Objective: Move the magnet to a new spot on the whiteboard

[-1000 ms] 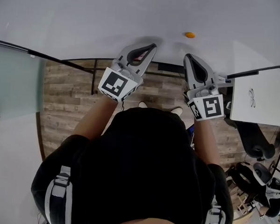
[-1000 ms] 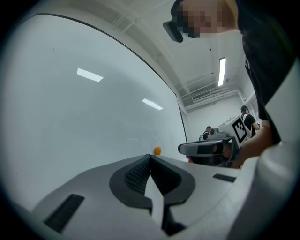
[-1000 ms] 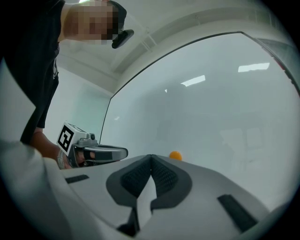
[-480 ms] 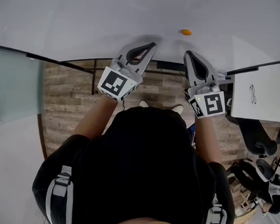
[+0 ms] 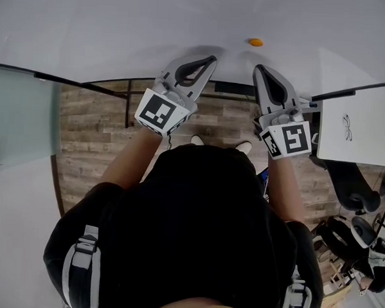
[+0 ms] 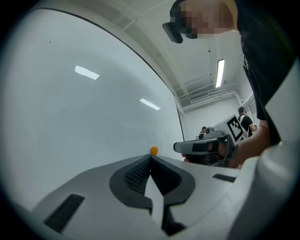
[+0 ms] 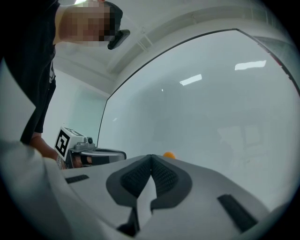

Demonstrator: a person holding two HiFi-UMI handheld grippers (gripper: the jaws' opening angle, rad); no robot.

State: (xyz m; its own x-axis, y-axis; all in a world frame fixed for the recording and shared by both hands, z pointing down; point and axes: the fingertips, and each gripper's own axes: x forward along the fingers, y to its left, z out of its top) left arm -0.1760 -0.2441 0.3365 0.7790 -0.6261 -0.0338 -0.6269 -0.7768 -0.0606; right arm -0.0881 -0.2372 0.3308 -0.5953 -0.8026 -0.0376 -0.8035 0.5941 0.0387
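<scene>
A small orange magnet sticks to the white whiteboard, just beyond the tip of my right gripper and apart from it. In the right gripper view the magnet peeks over the jaw tips; the jaws are shut and empty. My left gripper points at the board to the left of the magnet, its jaws also shut with nothing between them. From the left gripper view the magnet shows just past the tips of the left gripper, with the right gripper beside it.
A black frame edge runs along the board's lower side over a wood-plank floor. A white sheet with a sketch lies at the right, above office chairs. People stand far off.
Both grippers hold their place. The magnet sits slightly higher and further left in the head view, from a small shift of the head camera.
</scene>
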